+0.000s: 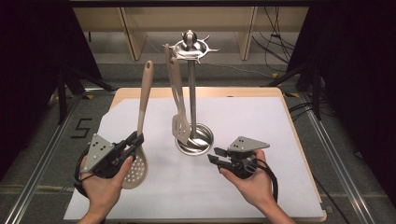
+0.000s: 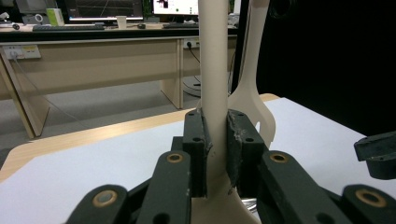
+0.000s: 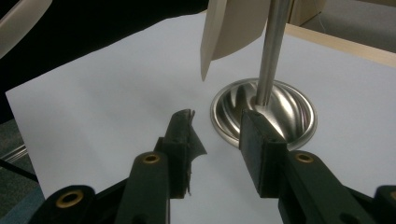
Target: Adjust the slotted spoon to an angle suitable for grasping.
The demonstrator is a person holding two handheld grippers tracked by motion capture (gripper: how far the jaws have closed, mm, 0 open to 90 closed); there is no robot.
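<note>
A beige perforated spoon (image 1: pixel 138 154) stands almost upright, its bowl low and its handle (image 2: pixel 214 56) rising. My left gripper (image 1: pixel 137 140) is shut on the handle just above the bowl, and both pads (image 2: pixel 195 140) press on it. A metal utensil stand (image 1: pixel 192 93) rises from a round base (image 3: pixel 264 114) at the table's middle. A beige slotted spatula (image 1: pixel 180 109) hangs from the stand's top hooks. My right gripper (image 1: pixel 214 159) sits just right of the base. Its own view shows my right gripper (image 3: pixel 217 123) open and holding nothing, pointed at the base.
A white sheet (image 1: pixel 261 135) covers most of the wooden table (image 1: pixel 243 92). Dark curtains flank both sides. Desks and cables stand on the floor behind the table. One jaw of the other gripper (image 2: pixel 378 154) shows at the right edge of the left gripper view.
</note>
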